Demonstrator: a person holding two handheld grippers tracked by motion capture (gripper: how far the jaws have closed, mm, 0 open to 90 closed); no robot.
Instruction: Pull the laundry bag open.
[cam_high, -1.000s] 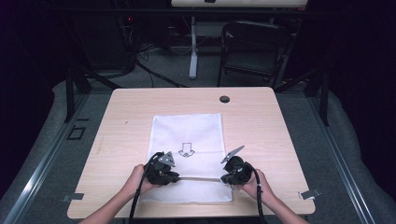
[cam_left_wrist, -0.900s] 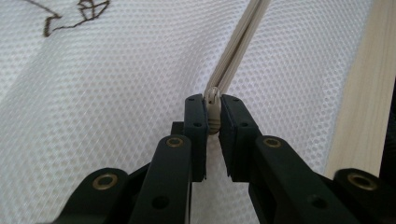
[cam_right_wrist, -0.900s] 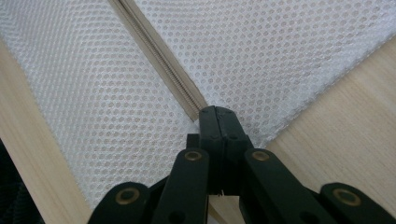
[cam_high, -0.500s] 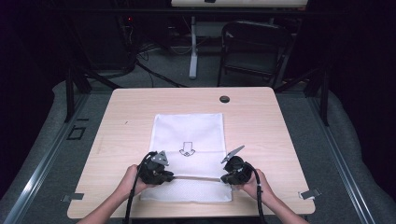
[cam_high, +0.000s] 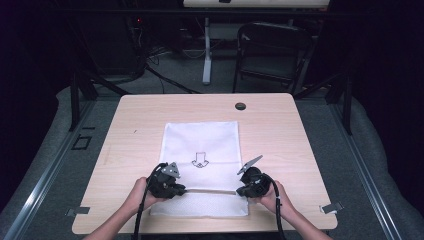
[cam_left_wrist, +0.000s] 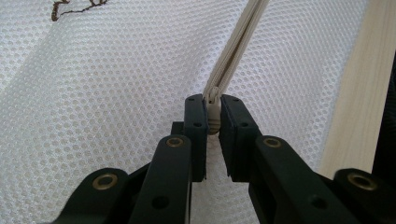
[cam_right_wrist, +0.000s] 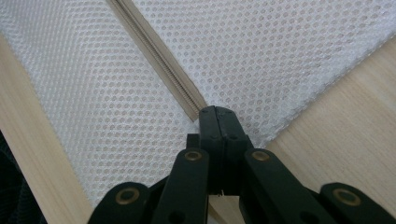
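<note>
Left gripper view shows the left hand-held gripper clamped on the zip pull of the mesh bag, while the right hand-held gripper pinches the zip's end; a sideways tug could slip the pull free.

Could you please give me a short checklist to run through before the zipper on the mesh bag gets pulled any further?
1. Left gripper clamped on the zipper pull: ok, the pull sits between the pads.
2. Right gripper pinching the bag's edge at the zipper's end: ok, jaws shut on the mesh.
3. Mesh bag lying flat on the table: ok, no big folds.
4. Zipper line straight between the grippers: ok in the high view.
5. Zipper teeth free of caught mesh: cannot tell.
6. Black disc clear of the bag: ok, it lies apart at the far edge.
</note>
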